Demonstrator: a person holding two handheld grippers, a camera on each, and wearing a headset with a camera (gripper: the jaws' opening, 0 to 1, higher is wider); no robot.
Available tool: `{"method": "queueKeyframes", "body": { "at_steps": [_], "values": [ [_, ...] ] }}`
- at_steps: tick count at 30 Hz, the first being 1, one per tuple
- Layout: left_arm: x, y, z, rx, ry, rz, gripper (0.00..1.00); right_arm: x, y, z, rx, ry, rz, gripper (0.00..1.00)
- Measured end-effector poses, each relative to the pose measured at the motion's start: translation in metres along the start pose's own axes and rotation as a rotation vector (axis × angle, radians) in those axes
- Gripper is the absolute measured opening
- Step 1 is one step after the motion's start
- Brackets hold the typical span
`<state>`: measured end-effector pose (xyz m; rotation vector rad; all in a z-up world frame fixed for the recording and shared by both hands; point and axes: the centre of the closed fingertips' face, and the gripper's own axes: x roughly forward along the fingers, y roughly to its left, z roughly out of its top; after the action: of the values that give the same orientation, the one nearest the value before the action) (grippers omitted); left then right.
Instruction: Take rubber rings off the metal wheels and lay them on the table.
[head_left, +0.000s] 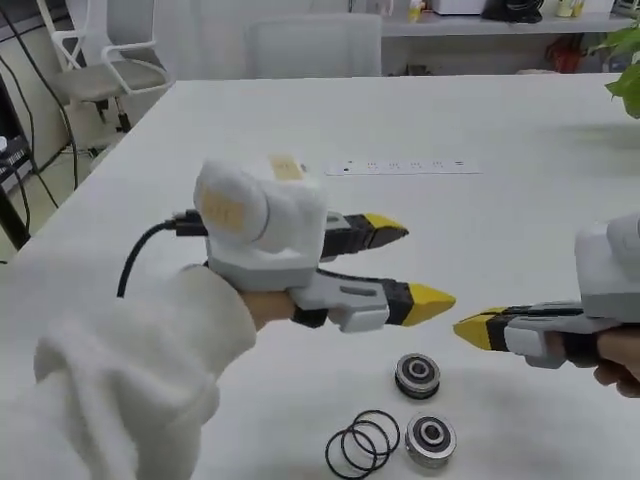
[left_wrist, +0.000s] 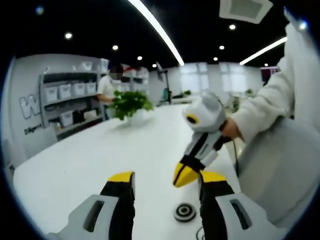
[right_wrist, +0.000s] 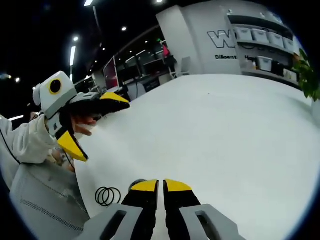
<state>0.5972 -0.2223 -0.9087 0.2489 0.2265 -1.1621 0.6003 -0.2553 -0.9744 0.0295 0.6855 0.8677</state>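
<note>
Black rubber rings (head_left: 362, 443), three of them, lie flat on the white table (head_left: 300, 130) close to the person, and they overlap each other. Just beside them on the right sits one metal wheel (head_left: 430, 440), so close that it may touch the rings. A second metal wheel (head_left: 417, 375) sits a little further back, near the first one. Both wheels lie flat with the hole facing up. I cannot tell if a ring is on either wheel. The left gripper (head_left: 415, 263) hangs in the air above the table, behind the wheels. Its two yellow-tipped jaws are wide apart with nothing between them. A hand in a fluffy white sleeve (head_left: 130, 380) holds it. The right gripper (head_left: 472, 328) comes in from the right, and its jaws are pressed together with nothing in them. Its yellow tip points at the left gripper's lower jaw and is near it, but they do not touch. Far back on the table is a green plant (head_left: 625, 75).
</note>
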Motion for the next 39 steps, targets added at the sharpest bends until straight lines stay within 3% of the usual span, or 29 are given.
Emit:
{"method": "queueKeyframes", "body": {
  "at_steps": [1, 6, 9, 16, 20, 23, 31, 39],
  "values": [
    [0.002, 0.003, -0.008, 0.002, 0.021, 0.024, 0.52, 0.001, 0.000, -0.002, 0.000, 0.007, 0.001, 0.01],
    [0.011, -0.001, -0.027, -0.007, 0.054, 0.022, 0.48, 0.003, 0.002, -0.010, -0.020, 0.042, 0.012, 0.01],
    [0.015, -0.011, -0.041, -0.014, 0.103, -0.016, 0.42, 0.006, 0.007, -0.017, -0.024, 0.070, 0.041, 0.02],
    [0.023, -0.027, -0.061, 0.005, 0.165, -0.066, 0.35, 0.011, 0.017, -0.037, -0.051, 0.156, 0.094, 0.06],
    [0.024, -0.023, -0.075, 0.033, 0.220, -0.034, 0.27, 0.014, 0.018, -0.046, -0.076, 0.186, 0.103, 0.08],
    [0.024, -0.023, -0.078, 0.000, 0.219, -0.034, 0.26, 0.015, 0.018, -0.049, -0.102, 0.197, 0.100, 0.10],
    [0.030, -0.030, -0.084, -0.017, 0.228, -0.043, 0.18, 0.019, 0.021, -0.055, -0.180, 0.214, 0.109, 0.13],
    [0.029, -0.030, -0.086, -0.044, 0.230, -0.039, 0.16, 0.021, 0.022, -0.053, -0.200, 0.202, 0.107, 0.15]
  ]
}}
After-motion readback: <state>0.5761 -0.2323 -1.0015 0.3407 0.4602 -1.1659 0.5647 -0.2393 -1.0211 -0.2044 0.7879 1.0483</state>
